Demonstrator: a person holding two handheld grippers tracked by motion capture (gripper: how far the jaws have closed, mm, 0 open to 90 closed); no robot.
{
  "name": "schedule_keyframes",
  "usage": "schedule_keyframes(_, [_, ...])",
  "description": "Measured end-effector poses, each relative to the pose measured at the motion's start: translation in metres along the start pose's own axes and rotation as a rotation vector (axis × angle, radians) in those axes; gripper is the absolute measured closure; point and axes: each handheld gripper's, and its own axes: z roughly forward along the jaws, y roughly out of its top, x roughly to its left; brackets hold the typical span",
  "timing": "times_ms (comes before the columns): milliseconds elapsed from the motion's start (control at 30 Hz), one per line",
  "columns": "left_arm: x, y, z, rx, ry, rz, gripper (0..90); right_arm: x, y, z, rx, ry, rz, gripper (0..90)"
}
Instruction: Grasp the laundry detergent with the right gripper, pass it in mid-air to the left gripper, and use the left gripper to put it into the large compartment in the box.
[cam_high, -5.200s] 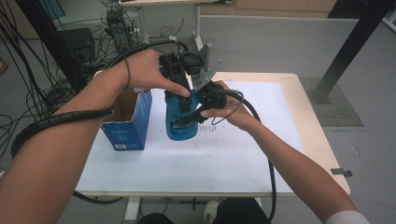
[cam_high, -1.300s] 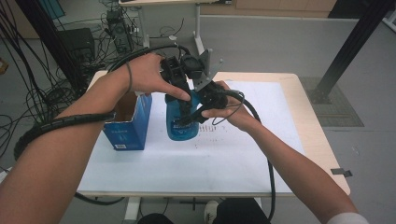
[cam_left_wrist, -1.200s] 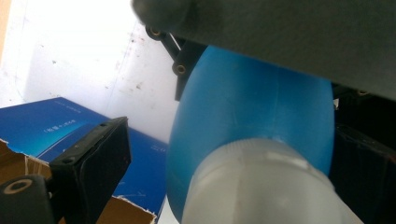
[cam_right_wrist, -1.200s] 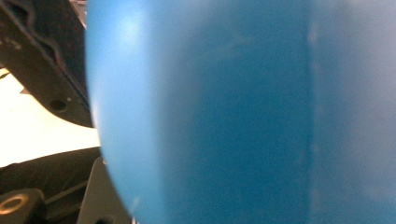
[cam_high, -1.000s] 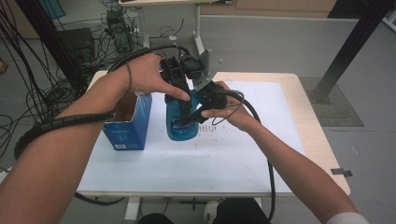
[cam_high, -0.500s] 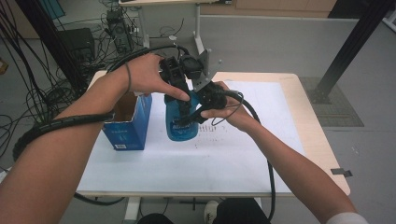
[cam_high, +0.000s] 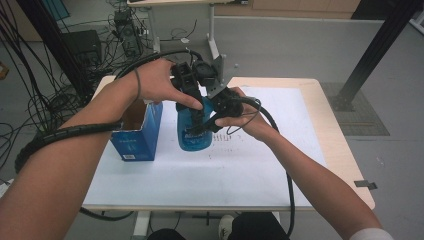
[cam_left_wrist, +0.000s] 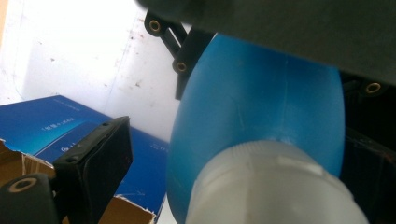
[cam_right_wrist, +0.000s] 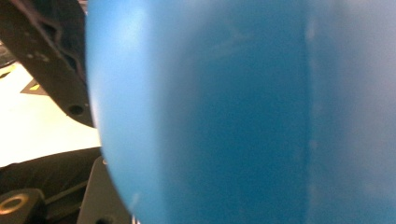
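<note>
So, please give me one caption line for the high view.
Two hand-held grippers work on a blue bottle beside an open blue box on a white table.

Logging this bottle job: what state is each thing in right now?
Blue bottle: upright on the table, white cap on.
Blue box: upright beside the bottle, top torn open.
Right gripper: shut on the blue bottle's body.
Left gripper: above the bottle, jaws either side of the white cap, just been closing; contact unclear.
</note>
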Motion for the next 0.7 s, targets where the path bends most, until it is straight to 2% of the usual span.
schedule_keyframes(67, [0.0017,0.0005,-0.0017,0.012,0.002,0.025,10.2,0.0001,0.0,-0.0001,0.0,0.0,0.001,42.8])
schedule_keyframes(100, [0.0007,0.0005,-0.0014,0.002,0.0,0.01,11.2,0.0001,0.0,-0.0002,-0.001,-0.001,-0.002,42.8])
schedule_keyframes(233, [0.0005,0.0004,-0.0012,-0.001,-0.004,0.013,13.0,0.0007,0.0002,-0.0006,-0.006,0.004,0.007,42.8])
schedule_keyframes(300, [0.0006,0.0004,-0.0009,0.003,-0.004,0.017,14.1,0.0001,0.0001,-0.0008,-0.004,-0.001,-0.001,42.8])
schedule_keyframes(333, [0.002,0.0006,-0.0012,0.02,-0.006,0.038,14.7,0.0005,0.0002,-0.0007,-0.008,0.003,0.001,42.8])
schedule_keyframes(500, [0.0014,0.0001,-0.0003,0.014,-0.005,0.034,19.6,0.0004,0.0,-0.0005,-0.001,0.001,-0.004,42.8])
schedule_keyframes(533, [-0.0003,-0.0003,0.0009,-0.004,-0.009,0.009,19.6,0.0006,0.0,-0.0004,-0.001,0.001,-0.005,42.8])
schedule_keyframes(567, [-0.0007,-0.0004,0.001,-0.008,-0.01,0.006,20.7,0.0009,0.0002,-0.0005,0.0,0.003,-0.004,42.8])
schedule_keyframes(600, [0.0015,0.0001,-0.0017,0.018,-0.021,0.044,23.8,0.0008,0.0002,-0.0004,-0.001,0.003,-0.008,42.8])
schedule_keyframes(633, [0.0015,0.0001,-0.0017,0.018,-0.021,0.044,25.6,0.0008,0.0002,-0.0004,-0.001,0.003,-0.008,42.8])
schedule_keyframes(667, [-0.0007,-0.0004,-0.0007,-0.006,-0.027,0.017,25.6,0.0007,0.0001,-0.0003,-0.003,0.002,-0.01,42.8])
schedule_keyframes(700, [-0.0009,-0.0001,-0.0014,-0.002,-0.032,0.019,27.3,0.0011,0.0001,-0.0005,-0.002,0.0,-0.006,42.8])
